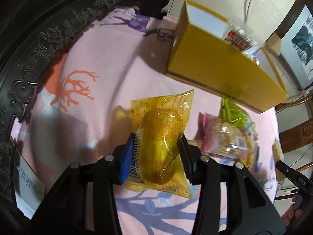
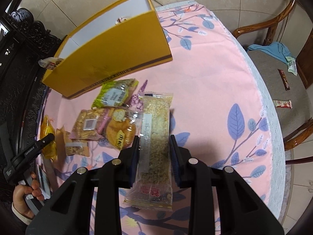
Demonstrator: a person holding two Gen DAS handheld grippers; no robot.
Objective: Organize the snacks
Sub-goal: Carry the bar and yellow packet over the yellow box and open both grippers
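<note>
Pink leaf-print tablecloth (image 2: 205, 74) fills both my views, and on it my left gripper (image 1: 156, 152) has its jaws clamped on a yellow cellophane snack pack (image 1: 162, 143). My right gripper (image 2: 154, 152) has its jaws astride a long clear rice-crisp bar (image 2: 154, 146), touching its wrapper, though I cannot tell if they grip it. Beyond them lies a loose heap of snack packets (image 2: 109, 121), then the open yellow box (image 2: 117, 58), with a wooden chair (image 2: 273, 62) past the table edge.
</note>
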